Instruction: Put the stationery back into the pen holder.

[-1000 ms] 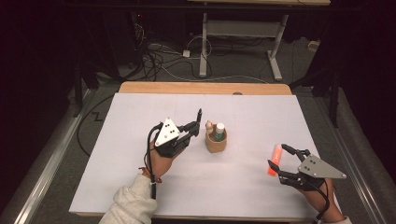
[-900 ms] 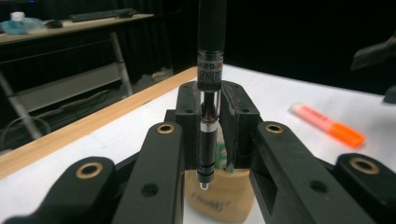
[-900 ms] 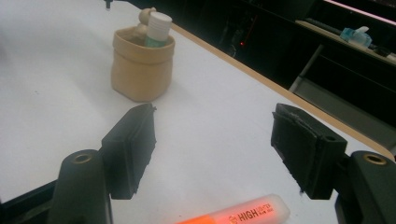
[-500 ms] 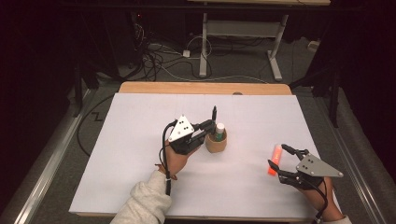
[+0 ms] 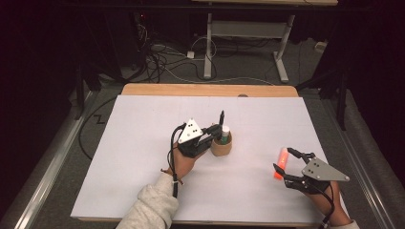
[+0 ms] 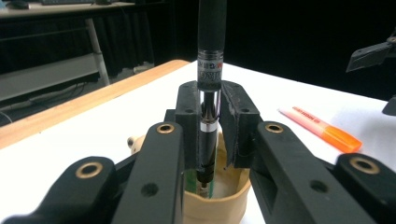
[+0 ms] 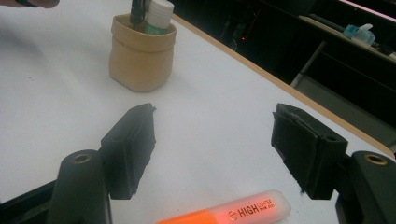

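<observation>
Left claw (image 6: 208,122) clamping pen (image 6: 210,56), over cup (image 5: 222,145)

White sheet (image 5: 143,157) spread over wooden tabletop (image 5: 205,89), bare wood left along far edge. Beyond, grey-framed table (image 5: 243,33) on dark floor, cables (image 5: 167,62) tangled near its left leg. Small spray bottle (image 7: 360,31) on far shelf.

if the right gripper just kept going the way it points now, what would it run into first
Most likely the orange highlighter, which lies on the white table just ahead of the right gripper, below its open jaws. Depth is hard to judge; if it passed over, the way looks free up to the tan cup farther off.
</observation>
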